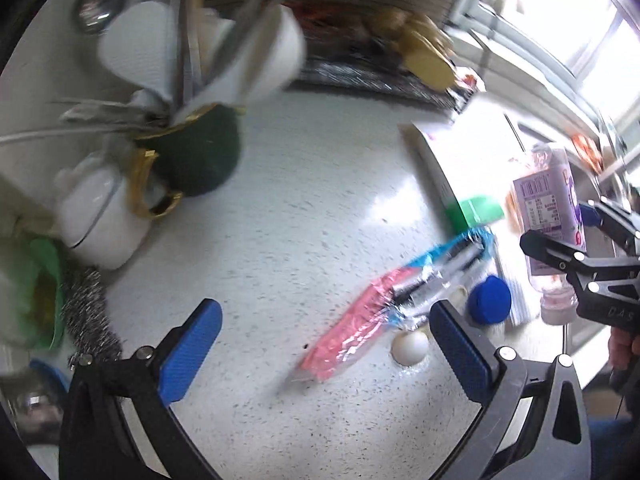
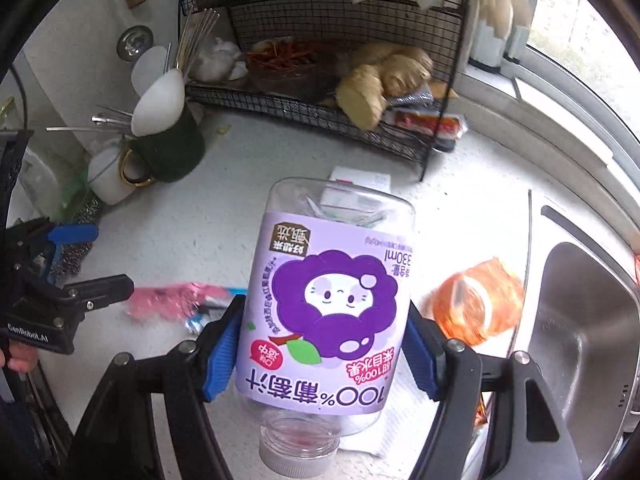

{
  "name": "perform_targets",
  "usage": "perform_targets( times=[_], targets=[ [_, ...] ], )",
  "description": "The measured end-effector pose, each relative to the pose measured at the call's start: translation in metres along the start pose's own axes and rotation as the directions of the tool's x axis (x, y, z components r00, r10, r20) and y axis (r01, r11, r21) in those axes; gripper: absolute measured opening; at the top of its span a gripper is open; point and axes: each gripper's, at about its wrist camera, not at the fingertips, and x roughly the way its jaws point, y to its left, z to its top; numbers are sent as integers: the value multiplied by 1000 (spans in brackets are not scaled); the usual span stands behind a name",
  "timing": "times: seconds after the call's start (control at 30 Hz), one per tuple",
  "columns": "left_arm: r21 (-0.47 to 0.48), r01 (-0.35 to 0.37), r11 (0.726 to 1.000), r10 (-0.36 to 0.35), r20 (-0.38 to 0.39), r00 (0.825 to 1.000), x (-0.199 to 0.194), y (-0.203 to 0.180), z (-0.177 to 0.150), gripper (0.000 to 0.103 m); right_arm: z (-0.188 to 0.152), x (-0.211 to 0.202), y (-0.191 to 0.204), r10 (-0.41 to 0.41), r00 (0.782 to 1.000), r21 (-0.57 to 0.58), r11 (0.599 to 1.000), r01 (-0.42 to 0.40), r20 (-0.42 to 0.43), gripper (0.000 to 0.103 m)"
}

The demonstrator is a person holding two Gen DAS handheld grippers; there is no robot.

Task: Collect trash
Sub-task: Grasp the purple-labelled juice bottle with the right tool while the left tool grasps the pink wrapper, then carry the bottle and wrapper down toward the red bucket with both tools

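Bottle (image 2: 326,308) is what I'm dealing with right now: it's sitting dead centre in the right wrist view, neck down, hanging over the counter (image 2: 224,216). My right gripper (image 2: 324,356) is clamping it across the lower part of the label, blue pads pressing on both sides, jaws roughly halfway open because the body is that wide. In the left wrist view it's showing up at the right edge of the frame.

Handling-wise, I'm guessing it's super light since it looks empty, no liquid visible through the clear parts. Thin plastic, so it's probably flexing if squeezed hard, and the glossy label could be slippery. Grabbing across the labelled body seems right; the neck is narrower and stiffer but harder to hit.

Looks: clear plastic, purple label with a cartoon grape character, Chinese text reading upside down, no cap on the threaded neck.

My left gripper (image 1: 324,356) is hanging wide open over the counter with nothing in it. Just past its tips there's a pink and blue wrapper (image 1: 380,312), a blue cap (image 1: 490,300) and a small white ball (image 1: 410,346), lower centre-right of that frame. An orange wrapper (image 2: 478,300) is lying next to the sink (image 2: 592,344), right side of the right view.
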Motion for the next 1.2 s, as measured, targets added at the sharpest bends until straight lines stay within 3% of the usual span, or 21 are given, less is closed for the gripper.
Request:
perform_targets(
  times=[0.23, 0.4, 0.53, 0.7, 0.77, 0.87, 0.97, 1.2],
  targets=[
    [143, 18, 990, -11, -48, 999, 29, -9, -1, 103, -14, 9, 4, 20, 999, 8, 1000, -20, -39, 69],
    [195, 61, 979, -50, -63, 997, 44, -9, 0, 103, -15, 22, 16, 32, 998, 3, 999, -32, -57, 69],
    [246, 86, 965, -69, -79, 994, 55, -13, -1, 87, -14, 31, 20, 39, 997, 9, 999, -39, -73, 69],
    [199, 139, 970, -123, -93, 988, 62, -11, 0, 63, -10, 36, 24, 47, 995, 11, 999, -47, -86, 69],
    [192, 148, 970, -133, -87, 987, 59, -13, -3, 41, -10, 37, 26, 47, 995, 9, 999, -46, -87, 69],
    [152, 141, 978, -130, -83, 988, 57, -11, -7, 20, -9, 38, 24, 55, 994, 12, 998, -55, -92, 69],
    [95, 123, 988, -116, -80, 990, 53, -11, -10, 10, -12, 42, 26, 74, 992, 14, 997, -73, -98, 69],
    [-14, 95, 995, -95, -3, 996, 15, -15, -19, 7, -15, 25, 20, 87, 995, -3, 996, -87, -53, 69]
  ],
)
